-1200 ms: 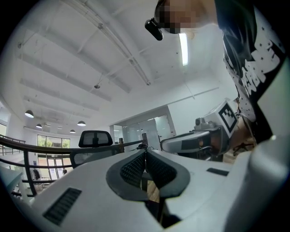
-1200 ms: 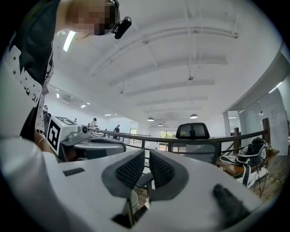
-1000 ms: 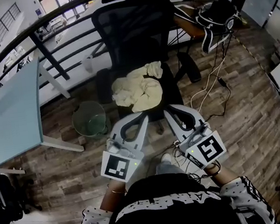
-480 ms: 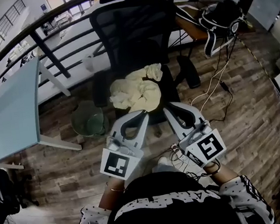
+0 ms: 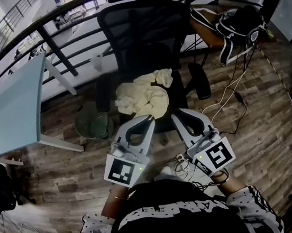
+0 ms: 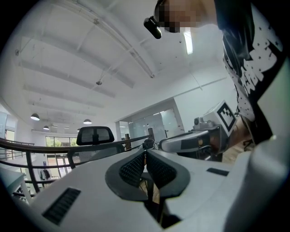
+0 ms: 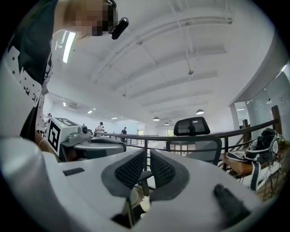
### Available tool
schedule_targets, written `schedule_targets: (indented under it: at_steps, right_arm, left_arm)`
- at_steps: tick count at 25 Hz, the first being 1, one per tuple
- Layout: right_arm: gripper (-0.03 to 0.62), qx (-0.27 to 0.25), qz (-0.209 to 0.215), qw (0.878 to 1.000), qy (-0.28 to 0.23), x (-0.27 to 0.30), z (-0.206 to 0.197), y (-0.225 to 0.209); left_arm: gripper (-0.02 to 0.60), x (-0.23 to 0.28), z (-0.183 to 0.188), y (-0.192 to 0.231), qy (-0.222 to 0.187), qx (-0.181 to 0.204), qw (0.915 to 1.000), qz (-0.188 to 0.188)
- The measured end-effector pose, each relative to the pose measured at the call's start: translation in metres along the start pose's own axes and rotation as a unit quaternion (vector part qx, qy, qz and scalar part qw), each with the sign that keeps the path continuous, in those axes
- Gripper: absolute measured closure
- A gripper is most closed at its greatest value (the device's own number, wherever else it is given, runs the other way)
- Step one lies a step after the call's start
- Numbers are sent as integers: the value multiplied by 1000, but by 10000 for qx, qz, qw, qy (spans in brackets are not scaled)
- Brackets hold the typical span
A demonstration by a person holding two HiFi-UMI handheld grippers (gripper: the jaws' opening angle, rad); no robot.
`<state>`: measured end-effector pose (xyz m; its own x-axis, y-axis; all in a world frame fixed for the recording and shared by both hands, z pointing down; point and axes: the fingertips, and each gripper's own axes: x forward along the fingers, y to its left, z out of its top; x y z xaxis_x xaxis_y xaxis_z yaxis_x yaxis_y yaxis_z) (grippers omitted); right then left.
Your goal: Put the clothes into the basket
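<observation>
**DESK:** Which step does this catch?

**PHOTOGRAPHER:** The reach, as I read it. A person holds the left gripper [image 5: 147, 119] and the right gripper [image 5: 176, 116] side by side at the front edge of a black mesh-backed office chair [image 5: 142, 28], both pointing level toward its seat. The jaws are together on each, with nothing between them (each gripper view shows its ribbed pads meeting on empty air).

**DESK:** And the clothes?

**PHOTOGRAPHER:** A crumpled pale-yellow cloth garment [image 5: 142, 95] lies heaped on the chair's seat, just beyond the tips and untouched. The round green see-through basket [image 5: 92, 124] stands on the wooden floor [image 5: 264, 124] just beside the chair, on the left gripper's side. I cannot tell whether anything is in it.

**DESK:** How does the heap lie?

**PHOTOGRAPHER:** Its long axis runs slantwise across the seat, from the front corner nearest the basket to the far corner. There a twisted end points toward the chair's back.

**DESK:** So what comes next?

**PHOTOGRAPHER:** The jaws likely have to part first. They would then close on a thick fold near the heap's middle, so it lifts whole and can cross the chair's side to the basket.
</observation>
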<state>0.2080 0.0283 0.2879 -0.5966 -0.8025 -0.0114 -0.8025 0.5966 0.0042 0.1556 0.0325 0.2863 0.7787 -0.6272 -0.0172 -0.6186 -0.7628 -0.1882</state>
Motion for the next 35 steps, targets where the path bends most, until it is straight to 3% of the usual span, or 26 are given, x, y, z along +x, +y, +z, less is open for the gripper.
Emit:
schedule_targets:
  at_steps: [8,15,25,35]
  right_arm:
    - [563,88,20,10000,24,5,-9,-7]
    - [563,25,-83,9999,68,31,-13,-18]
    - [563,24,-350,9994,53,77,-18,-37]
    - [562,84,-519,9979,382,126,-40,-48]
  left_arm:
    - [566,4,-9,6,124,-16,9999,60]
    - [566,25,-21,25,62,-161,9997,-169]
    - [566,46,-36,75,-73,-305,9987,-408]
    - [566,61,-63,126,-36,-456,9971,-616]
